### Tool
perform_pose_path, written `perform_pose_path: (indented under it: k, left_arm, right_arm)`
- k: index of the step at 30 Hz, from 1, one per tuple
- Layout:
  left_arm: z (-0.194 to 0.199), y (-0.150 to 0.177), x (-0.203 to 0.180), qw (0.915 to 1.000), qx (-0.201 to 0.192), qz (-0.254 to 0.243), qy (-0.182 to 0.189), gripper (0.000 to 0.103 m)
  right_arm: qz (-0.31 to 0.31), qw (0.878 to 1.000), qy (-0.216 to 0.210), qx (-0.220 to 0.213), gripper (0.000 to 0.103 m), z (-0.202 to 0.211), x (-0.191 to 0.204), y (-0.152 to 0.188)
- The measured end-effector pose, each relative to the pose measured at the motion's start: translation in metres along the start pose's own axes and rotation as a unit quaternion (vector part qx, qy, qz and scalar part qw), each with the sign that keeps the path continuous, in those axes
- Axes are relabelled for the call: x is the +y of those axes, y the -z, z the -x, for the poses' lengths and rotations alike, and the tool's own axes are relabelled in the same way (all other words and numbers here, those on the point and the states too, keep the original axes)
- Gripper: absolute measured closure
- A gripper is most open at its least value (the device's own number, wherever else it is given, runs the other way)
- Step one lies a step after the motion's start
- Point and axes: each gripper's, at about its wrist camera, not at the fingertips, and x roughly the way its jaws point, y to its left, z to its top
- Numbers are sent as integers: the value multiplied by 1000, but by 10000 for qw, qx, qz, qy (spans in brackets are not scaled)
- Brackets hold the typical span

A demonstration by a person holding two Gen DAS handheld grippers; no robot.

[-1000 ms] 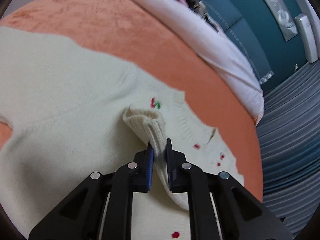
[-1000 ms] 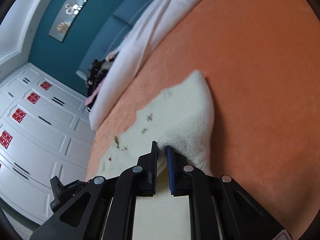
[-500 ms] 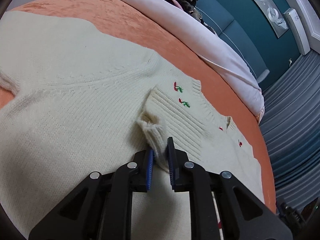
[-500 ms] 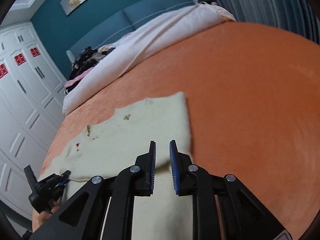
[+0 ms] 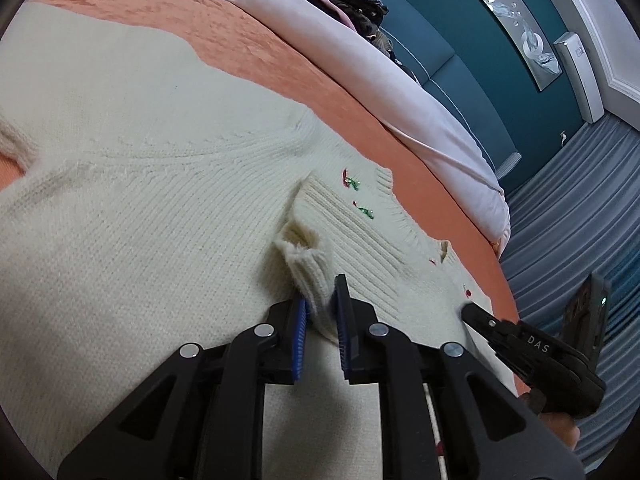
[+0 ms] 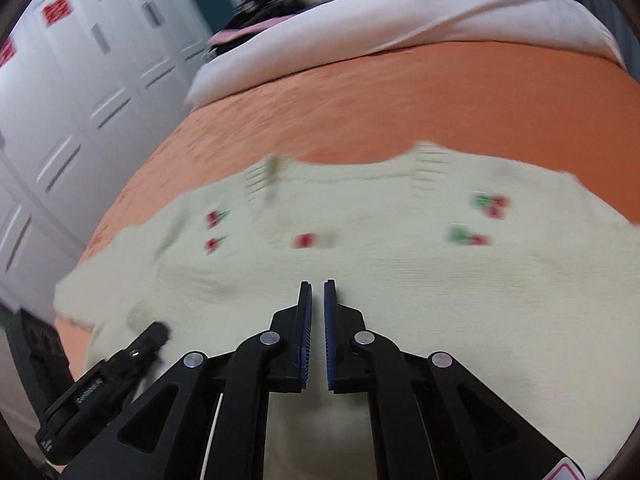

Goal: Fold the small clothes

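Observation:
A cream knitted sweater (image 5: 160, 208) with small cherry embroidery lies spread on the orange bedspread (image 5: 256, 52). My left gripper (image 5: 322, 300) is shut on the ribbed sleeve cuff (image 5: 308, 268), which stands up slightly over the sweater's chest. The right gripper's tip (image 5: 468, 310) shows at the sweater's right edge. In the blurred right wrist view the sweater (image 6: 400, 272) fills the foreground. My right gripper (image 6: 317, 292) hovers over its middle, shut with nothing between its pads. The left gripper (image 6: 156, 332) appears at the lower left, on the sweater's side.
A pale rolled duvet (image 5: 360, 64) lies along the far side of the bed, with a dark pile of clothes (image 5: 348, 4) behind it. White wardrobe doors (image 6: 80, 80) stand to the left. Grey curtains (image 5: 580, 200) hang past the bed's edge.
My left gripper brought the cuff down onto the sweater's body. My right gripper let go of the sweater's edge, swung across over the sweater and closed empty.

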Motion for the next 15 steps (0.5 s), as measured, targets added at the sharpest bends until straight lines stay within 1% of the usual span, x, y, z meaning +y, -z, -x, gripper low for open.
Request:
perform_pose_path:
  k: [1, 2, 3, 4, 5, 6, 8, 9, 10, 11, 12, 13, 14, 15]
  left_arm:
    - [0, 0, 0, 10000, -10, -5, 8, 89]
    - [0, 1, 1, 10000, -14, -10, 13, 89]
    - [0, 2, 1, 10000, -14, -17, 18, 89]
    - [0, 2, 1, 10000, -14, -18, 22, 89]
    - [0, 2, 1, 10000, -12, -20, 15, 89]
    - [1, 2, 1, 10000, -3, -16, 3, 89]
    - [3, -2, 0, 9999, 86, 90, -1, 89]
    - [6, -7, -1, 9996, 198, 177, -33, 86]
    - [15, -12, -2, 9993, 272, 205, -136, 83]
    - [32, -19, -1, 9988, 168, 191, -409, 65]
    - [57, -27, 3, 9977, -140, 200, -627, 34]
    - [83, -35, 13, 9951, -539, 265, -788, 21]
    - [112, -45, 28, 9895, -954, 375, -1018, 11]
    - [135, -58, 46, 9840, -1193, 492, -1232, 11]
  right_arm:
    - [-397, 9988, 260, -142, 101, 10, -40, -3]
    - [-770, 9961, 325, -266, 103, 22, -79, -1]
    - [-1094, 9931, 262, -339, 103, 35, -112, 3]
    - [-1220, 9910, 421, -348, 103, 44, -130, 7]
    - [-1188, 9913, 439, -351, 103, 51, -137, 10]
    - [-1070, 9924, 518, -327, 103, 53, -135, 12]
    - [-739, 9929, 896, -270, 103, 58, -116, 10]
    - [-653, 9932, 920, -276, 99, 61, -105, 12]
    - [-560, 9948, 783, -319, 88, 69, -89, 15]
    - [-409, 9968, 572, -370, 88, 79, -71, 23]
    - [-233, 9979, 458, -384, 88, 88, -55, 35]
    - [-64, 9985, 399, -357, 84, 93, -40, 47]
    - [98, 9989, 352, -293, 81, 97, -27, 61]
    - [254, 9989, 326, -229, 76, 101, -15, 79]
